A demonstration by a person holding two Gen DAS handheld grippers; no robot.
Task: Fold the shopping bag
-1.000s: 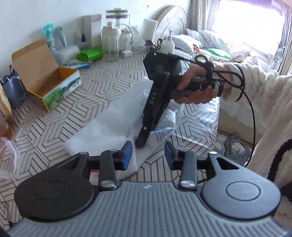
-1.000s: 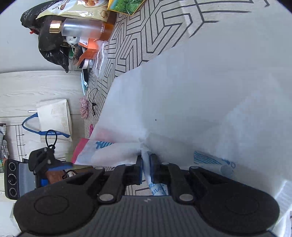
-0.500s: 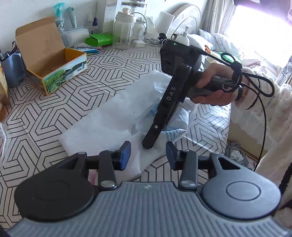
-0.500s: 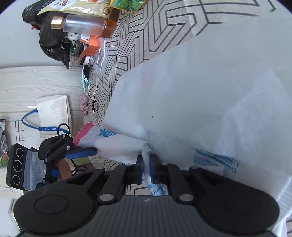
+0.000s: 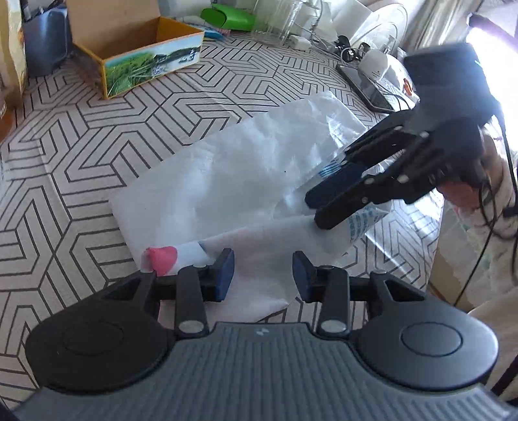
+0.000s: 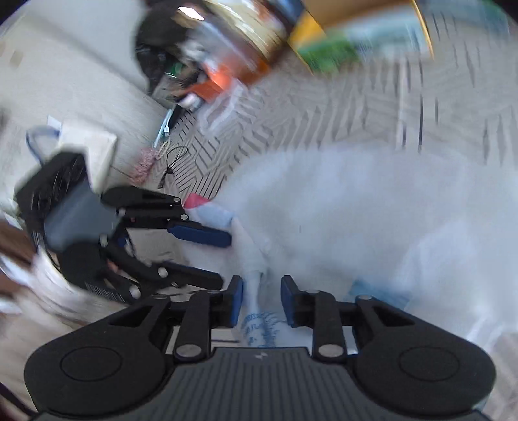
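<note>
A white shopping bag (image 5: 233, 181) with blue print and a pink patch (image 5: 162, 256) lies flat on the patterned tablecloth (image 5: 81, 155). My left gripper (image 5: 263, 272) hovers open over the bag's near edge, its left finger beside the pink patch. My right gripper (image 5: 315, 210) hangs over the bag's right end, above the blue print. In the blurred right wrist view the right gripper (image 6: 262, 298) has jaws that are opening. A raised fold of the bag (image 6: 254, 285) stands between the pads without being pressed. The left gripper (image 6: 223, 259) shows at the left of that view.
An open cardboard box (image 5: 142, 55) stands at the back left, with a green container (image 5: 226, 17) and glass jars behind it. A dark phone (image 5: 365, 85) lies at the back right. The table edge (image 5: 437, 226) runs down the right, near a hand (image 5: 463, 191) in a white sleeve.
The right gripper has let go of the bag's fold, rolled and lifted. The left gripper has dropped closer to the bag's near edge by the pink patch.
</note>
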